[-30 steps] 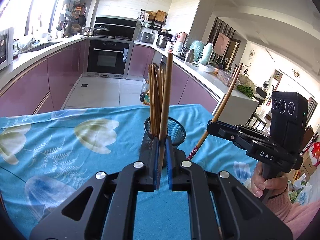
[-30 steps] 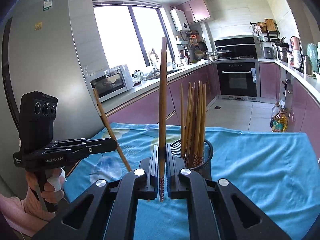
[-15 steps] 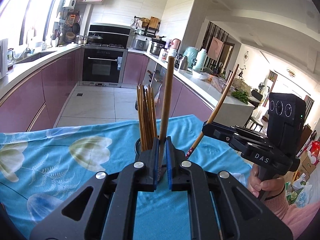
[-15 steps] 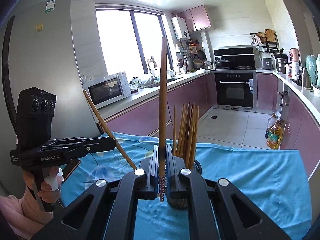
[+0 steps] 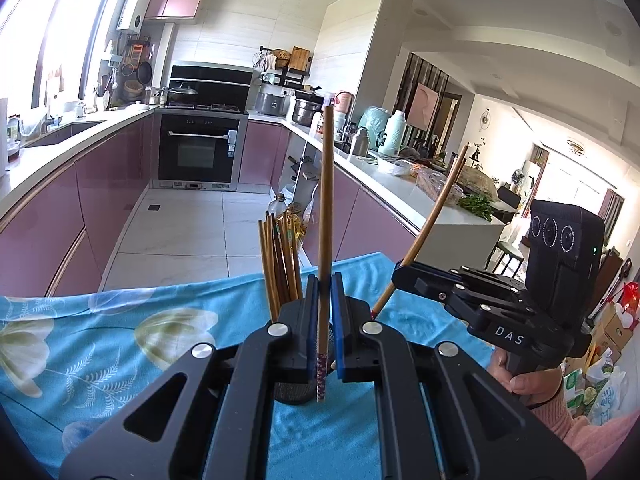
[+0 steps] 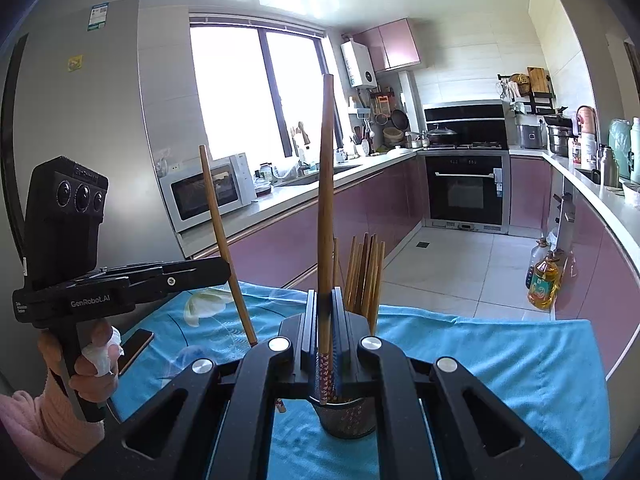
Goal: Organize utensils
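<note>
Gripping one chopstick each, left gripper (image 5: pixel 325 334) and right gripper (image 6: pixel 325 334), jaws clamped; one holder (image 6: pixel 345 420) beneath.

left gripper (image 5: pixel 325 322): black angular frame, blue pads, silver round screws, white "GenRobot.AI" on its side
right gripper (image 6: pixel 326 330): same black frame, blue pads, silver screws, white "DAS" lettering
camera block (image 5: pixel 566 248): black box, three round lenses, small green light
sleeve (image 5: pixel 588 436): pink knit, ribbed cuff
left hand (image 6: pixel 94 364): white wrap on one finger
</note>
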